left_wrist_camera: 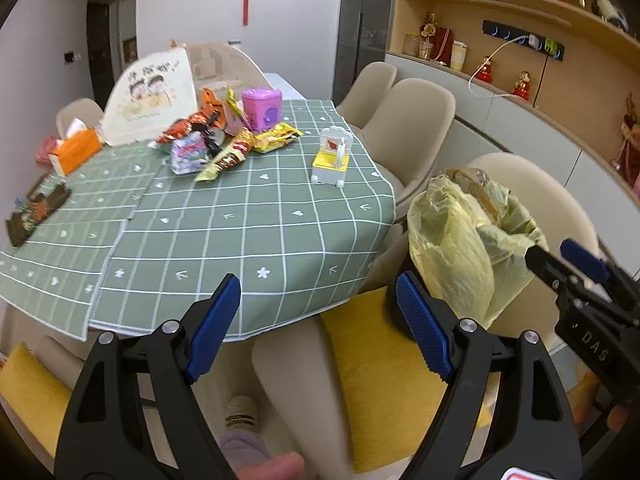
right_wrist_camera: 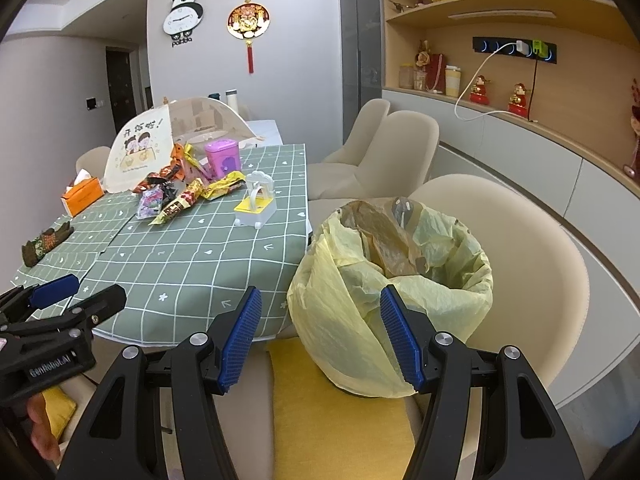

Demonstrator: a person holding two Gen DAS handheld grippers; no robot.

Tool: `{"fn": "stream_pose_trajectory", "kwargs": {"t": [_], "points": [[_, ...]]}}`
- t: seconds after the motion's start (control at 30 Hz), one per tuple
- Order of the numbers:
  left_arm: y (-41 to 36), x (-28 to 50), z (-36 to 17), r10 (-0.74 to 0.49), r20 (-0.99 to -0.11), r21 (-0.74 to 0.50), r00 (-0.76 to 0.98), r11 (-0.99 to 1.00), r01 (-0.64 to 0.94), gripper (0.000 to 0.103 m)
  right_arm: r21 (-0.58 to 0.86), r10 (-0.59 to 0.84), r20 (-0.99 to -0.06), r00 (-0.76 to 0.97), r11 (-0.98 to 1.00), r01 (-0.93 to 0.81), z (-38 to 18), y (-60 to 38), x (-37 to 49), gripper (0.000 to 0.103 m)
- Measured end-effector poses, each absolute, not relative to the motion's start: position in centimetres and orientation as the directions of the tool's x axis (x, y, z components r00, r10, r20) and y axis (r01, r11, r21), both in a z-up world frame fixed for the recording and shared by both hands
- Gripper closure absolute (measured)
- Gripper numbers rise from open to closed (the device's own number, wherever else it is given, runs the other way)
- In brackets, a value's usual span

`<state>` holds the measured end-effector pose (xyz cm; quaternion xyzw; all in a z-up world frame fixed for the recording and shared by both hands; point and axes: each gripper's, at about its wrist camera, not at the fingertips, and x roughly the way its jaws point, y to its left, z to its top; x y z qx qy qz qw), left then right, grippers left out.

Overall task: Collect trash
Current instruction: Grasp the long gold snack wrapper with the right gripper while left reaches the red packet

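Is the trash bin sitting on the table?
No, the trash bin with its yellow bag stands on a chair's yellow cushion beside the table, not on the green tablecloth.

Beige chairs point(right_wrist_camera: 404, 148) ring a green-checked table point(right_wrist_camera: 192, 256) — wooden shelving point(right_wrist_camera: 520, 12) right, panda clock point(right_wrist_camera: 183, 18) on grey wall.
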<state>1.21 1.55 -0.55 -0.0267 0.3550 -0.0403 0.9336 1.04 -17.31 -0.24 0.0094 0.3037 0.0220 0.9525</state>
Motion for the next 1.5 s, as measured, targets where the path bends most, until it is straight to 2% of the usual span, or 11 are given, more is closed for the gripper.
{"fn": "stream_pose_trajectory", "kwargs": {"t": [0.2, 0.4, 0.63, 0.83, 1.0, 1.1, 1.27, 1.5], "points": [[5.4, 6.4, -0.6, -0.112, -0.681, -0.070, 0.723, 0.994, 0.088, 0.023, 0.060, 0.059, -0.603, 0.796, 0.998, -0.028, -0.4, -15.9, 3.9, 0.045], [11.9, 12.3, -0.8, -0.108, -0.666, -0.039, 0.738, 0.993, 0.111, 0.023, 0.059, 0.074, -0.622, 0.779, 0.997, -0.047, -0.8, -12.2, 8.7, 0.045], [21.9, 19.7, -1.0, -0.095, -0.654, -0.080, 0.750, 0.995, 0.056, 0.023, 0.035, 0.088, -0.663, 0.744, 0.996, -0.086, -1.3, -5.4, 16.4, 0.045], [29.7, 27.7, -0.9, -0.166, -0.627, -0.141, 0.761, 0.985, 0.099, 0.023, 0.014, 0.069, -0.686, 0.724, 0.997, -0.082, -1.6, -0.4, 22.2, 0.045], [34.4, 36.2, -2.6, -0.186, -0.674, -0.175, 0.715, 0.980, 0.091, 0.023, 0.011, 0.039, -0.715, 0.698, 0.999, -0.045, -2.2, 2.3, 25.1, 0.045], [35.9, 40.4, -4.1, -0.209, -0.697, -0.199, 0.685, 0.975, 0.095, 0.023, 0.007, 0.022, -0.734, 0.679, 1.000, -0.024, -2.7, 3.6, 26.7, 0.045], [36.8, 45.5, -6.2, -0.314, -0.728, -0.292, 0.610, 0.946, 0.139, 0.023, 0.010, 0.030, -0.750, 0.661, 0.999, -0.034, -3.1, 5.0, 29.1, 0.045], [34.9, 44.4, -7.9, -0.402, -0.762, -0.324, 0.508, 0.915, 0.239, 0.023, 0.123, 0.118, -0.775, 0.621, 0.992, -0.034, -4.5, 6.7, 33.2, 0.045]]}}
